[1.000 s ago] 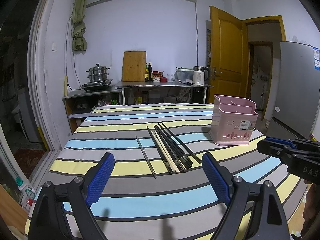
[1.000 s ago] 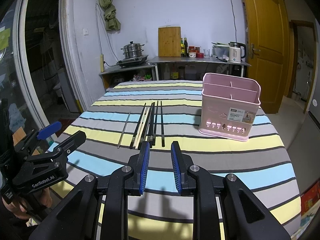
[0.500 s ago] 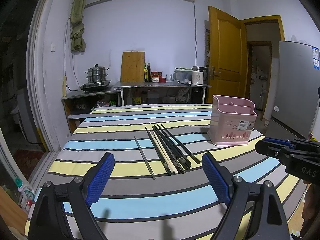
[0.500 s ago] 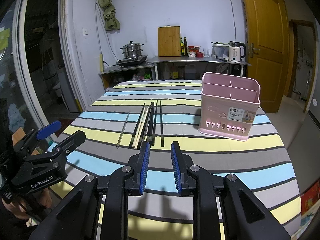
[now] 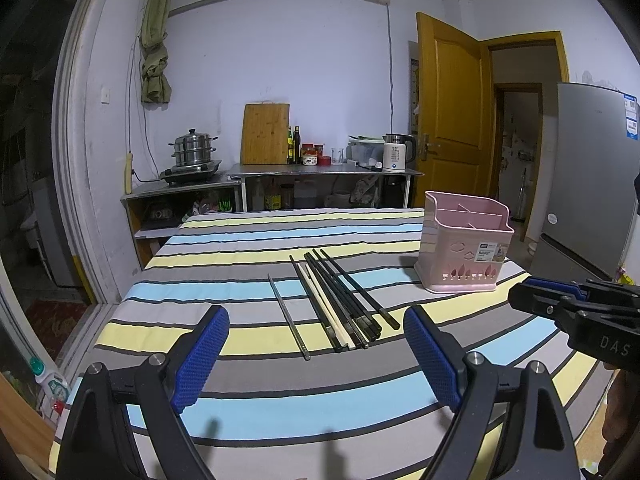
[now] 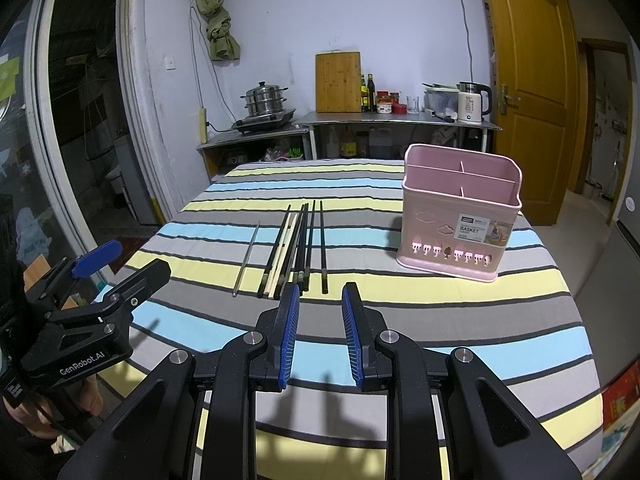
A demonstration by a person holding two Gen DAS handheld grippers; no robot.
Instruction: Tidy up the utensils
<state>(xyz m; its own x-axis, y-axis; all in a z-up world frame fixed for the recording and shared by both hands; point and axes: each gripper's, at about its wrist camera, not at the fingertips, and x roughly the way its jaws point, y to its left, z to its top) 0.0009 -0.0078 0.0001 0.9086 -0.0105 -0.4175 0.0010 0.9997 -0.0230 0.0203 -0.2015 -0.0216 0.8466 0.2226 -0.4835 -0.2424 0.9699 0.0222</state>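
Observation:
Several chopsticks (image 5: 340, 300) (image 6: 298, 246), most black and one pale, lie side by side on the striped tablecloth. A thin metal chopstick (image 5: 289, 316) (image 6: 247, 258) lies apart to their left. A pink divided utensil basket (image 5: 464, 256) (image 6: 460, 216) stands to the right with nothing in it. My left gripper (image 5: 314, 332) (image 6: 120, 268) hovers wide open in front of the chopsticks' near ends, holding nothing. My right gripper (image 6: 320, 300) (image 5: 560, 292) hangs low near the front edge. A narrow gap shows between its blue pads, and nothing is in it.
The striped table (image 6: 440, 320) drops off at the front and right. A counter (image 5: 320, 170) with a cutting board, bottles, kettle and steamer pot stands against the back wall. A grey fridge (image 5: 592, 184) and a yellow door (image 5: 448, 112) are to the right.

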